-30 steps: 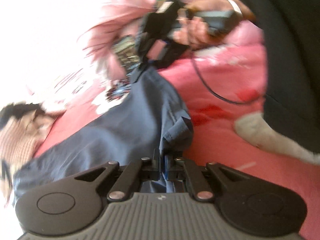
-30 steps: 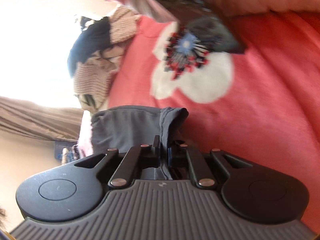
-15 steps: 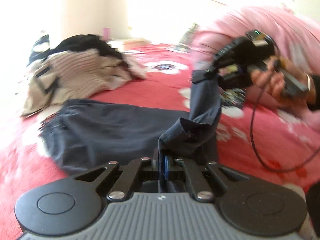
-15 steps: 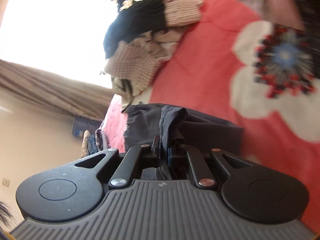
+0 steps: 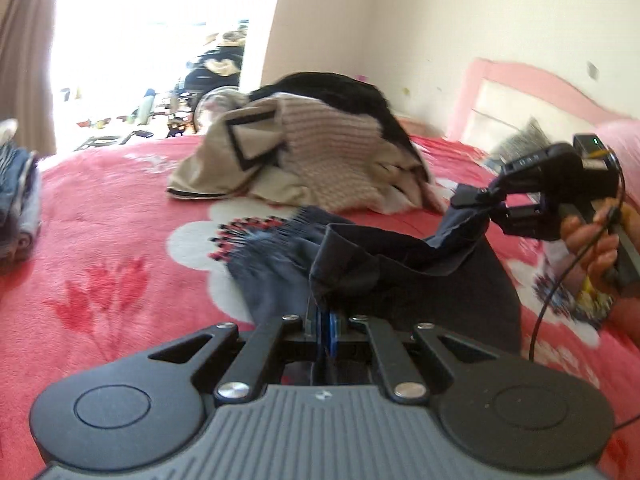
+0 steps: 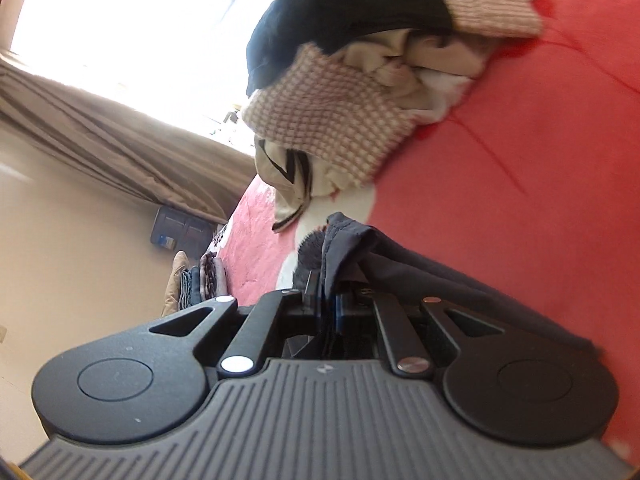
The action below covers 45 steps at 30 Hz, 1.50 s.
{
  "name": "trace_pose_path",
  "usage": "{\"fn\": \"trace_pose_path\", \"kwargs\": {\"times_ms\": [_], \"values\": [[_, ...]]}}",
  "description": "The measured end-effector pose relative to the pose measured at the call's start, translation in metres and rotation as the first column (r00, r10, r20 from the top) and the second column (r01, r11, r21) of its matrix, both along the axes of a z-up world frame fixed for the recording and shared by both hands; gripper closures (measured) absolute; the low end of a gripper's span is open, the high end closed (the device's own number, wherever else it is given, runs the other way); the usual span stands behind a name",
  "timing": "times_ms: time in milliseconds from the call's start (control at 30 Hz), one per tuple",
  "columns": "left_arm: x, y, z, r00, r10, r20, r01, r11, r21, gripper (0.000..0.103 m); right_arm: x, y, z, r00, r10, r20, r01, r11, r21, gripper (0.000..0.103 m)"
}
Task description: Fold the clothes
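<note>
A dark navy garment (image 5: 420, 280) lies on a red flowered bedspread (image 5: 100, 240). My left gripper (image 5: 326, 320) is shut on one bunched corner of it, close to the bed. In the left wrist view my right gripper (image 5: 476, 198) holds another corner, lifted at the right, with a hand (image 5: 592, 240) on its handle. The cloth sags between the two grips. In the right wrist view the right gripper (image 6: 330, 308) is shut on a fold of the navy garment (image 6: 420, 276), which drapes off to the right.
A heap of unfolded clothes (image 5: 320, 152), beige, pink knit and black, lies beyond the garment; the same heap (image 6: 360, 80) fills the right wrist view. A stack of folded clothes (image 5: 16, 200) sits at the bed's left edge. A pink headboard (image 5: 520, 96) stands at the right.
Both grippers swung the garment over and brought it down toward the bed. The left wrist view turned from the person to the clothes heap and window. Both grips stayed shut.
</note>
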State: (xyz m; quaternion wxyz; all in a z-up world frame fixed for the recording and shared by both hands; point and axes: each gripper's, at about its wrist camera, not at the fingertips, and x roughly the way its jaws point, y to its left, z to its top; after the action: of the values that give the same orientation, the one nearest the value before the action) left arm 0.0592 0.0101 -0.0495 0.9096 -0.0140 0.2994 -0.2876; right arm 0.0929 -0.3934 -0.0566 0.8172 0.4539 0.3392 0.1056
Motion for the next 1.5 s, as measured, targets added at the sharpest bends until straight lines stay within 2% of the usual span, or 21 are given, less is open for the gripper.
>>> {"fn": "trace_pose_path", "kwargs": {"times_ms": [267,467,533,600,633,667,767,867,1000,1067,1167,1233,1333,1433,1500], "values": [[0.047,0.029,-0.011,0.991,0.120,-0.054,-0.124,0.989,-0.086,0.098,0.061,0.030,0.006,0.997,0.054,0.050,-0.052,0.998,-0.040,0.099],[0.076,0.043,-0.032,0.974,0.188,-0.129,-0.203,0.972,-0.118,0.096,0.101,0.043,-0.007,0.996,0.066,0.059,-0.062,0.997,-0.055,0.098],[0.093,0.048,-0.050,0.954,0.201,-0.221,-0.231,0.966,-0.119,0.086,0.120,0.045,-0.019,0.995,0.083,0.048,-0.081,0.996,-0.036,0.094],[0.104,0.057,-0.066,0.924,0.234,-0.301,-0.285,0.949,-0.135,0.069,0.136,0.041,-0.038,0.995,0.097,0.008,-0.097,0.995,0.015,0.081],[0.109,0.062,-0.074,0.907,0.249,-0.340,-0.312,0.939,-0.144,0.068,0.144,0.039,-0.048,0.994,0.104,-0.015,-0.103,0.994,0.044,0.069],[0.111,0.068,-0.077,0.893,0.263,-0.365,-0.340,0.926,-0.165,0.067,0.147,0.036,-0.054,0.995,0.099,-0.026,-0.097,0.993,0.073,0.066],[0.112,0.082,-0.077,0.870,0.296,-0.395,-0.399,0.892,-0.211,0.060,0.135,0.025,-0.055,0.996,0.093,0.009,-0.093,0.987,0.128,0.060],[0.110,0.082,-0.071,0.877,0.305,-0.371,-0.393,0.900,-0.189,0.058,0.122,0.021,-0.049,0.991,0.122,0.062,-0.130,0.981,0.141,0.059],[0.110,0.069,-0.068,0.887,0.296,-0.354,-0.364,0.920,-0.144,0.055,0.133,0.035,-0.056,0.977,0.211,0.006,-0.211,0.972,0.108,0.059],[0.111,0.065,-0.067,0.885,0.319,-0.339,-0.378,0.918,-0.122,0.054,0.139,0.042,-0.060,0.967,0.255,-0.023,-0.251,0.963,0.092,0.061],[0.110,0.063,-0.065,0.876,0.365,-0.317,-0.411,0.907,-0.092,0.054,0.133,0.034,-0.053,0.991,0.130,-0.013,-0.130,0.990,-0.054,0.060],[0.108,0.068,-0.061,0.863,0.399,-0.310,-0.442,0.893,-0.082,0.054,0.120,0.019,-0.044,0.998,0.056,0.023,-0.055,0.996,-0.064,0.060],[0.100,0.078,-0.053,0.854,0.421,-0.306,-0.462,0.884,-0.074,0.054,0.087,-0.002,-0.022,0.997,0.036,0.062,-0.031,0.996,-0.081,0.060],[0.086,0.080,-0.041,0.861,0.403,-0.310,-0.444,0.893,-0.072,0.053,0.047,-0.018,-0.007,0.999,0.042,0.034,-0.038,0.992,-0.121,0.059],[0.070,0.073,-0.028,0.886,0.350,-0.305,-0.387,0.920,-0.068,0.052,0.021,-0.028,-0.007,0.999,0.035,-0.023,-0.037,0.992,-0.123,0.058]]}}
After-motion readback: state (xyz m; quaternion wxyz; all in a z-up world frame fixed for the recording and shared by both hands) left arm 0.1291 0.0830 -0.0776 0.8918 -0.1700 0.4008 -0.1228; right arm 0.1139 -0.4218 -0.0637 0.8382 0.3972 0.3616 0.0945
